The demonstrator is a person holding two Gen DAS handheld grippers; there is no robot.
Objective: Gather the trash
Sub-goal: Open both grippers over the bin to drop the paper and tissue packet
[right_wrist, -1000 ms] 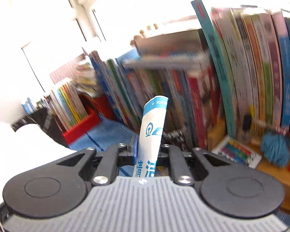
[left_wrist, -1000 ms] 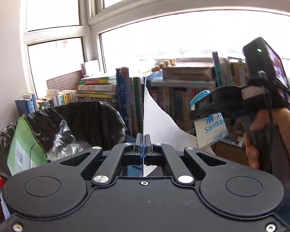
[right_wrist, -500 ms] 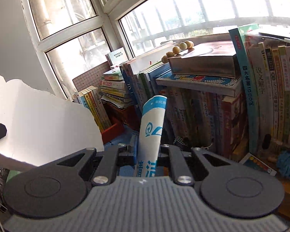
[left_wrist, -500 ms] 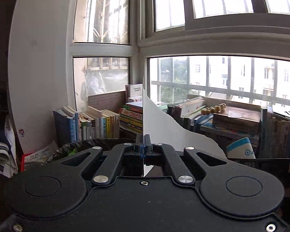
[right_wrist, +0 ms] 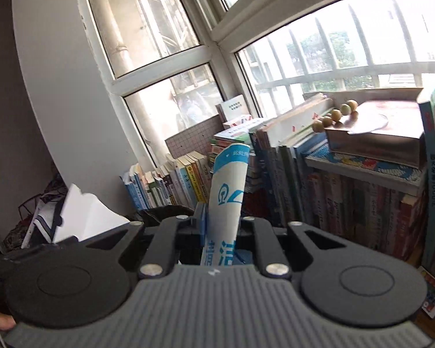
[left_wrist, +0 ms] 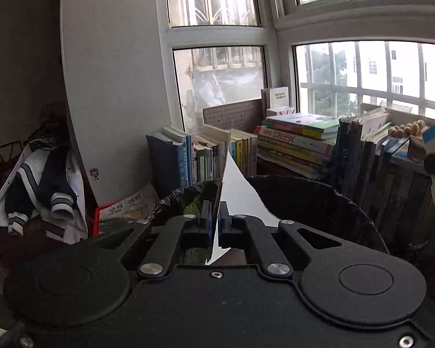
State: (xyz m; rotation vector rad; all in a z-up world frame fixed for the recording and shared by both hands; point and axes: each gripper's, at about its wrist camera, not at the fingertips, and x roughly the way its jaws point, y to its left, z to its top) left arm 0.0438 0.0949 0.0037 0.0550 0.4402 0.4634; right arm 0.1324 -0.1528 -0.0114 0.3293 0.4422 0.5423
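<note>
L gripper [left_wrist: 214,217]: fingers pinched on torn white paper sheet [left_wrist: 235,200], held edge-on, upright, its ragged edge to the right.
R gripper [right_wrist: 219,220]: fingers clamped on blue-and-white printed wrapper [right_wrist: 227,191], standing up betw. them, top curled.
Bin: round black-lined trash bin [left_wrist: 319,203] just beyond L fingers, paper above its near rim.
Left: dark-and-white jacket [left_wrist: 40,185] heaped by wall.
Far: rows & stacks of books [left_wrist: 290,142] under barred windows [right_wrist: 348,46]; wooden beads [right_wrist: 333,114] on a brown box.
</note>
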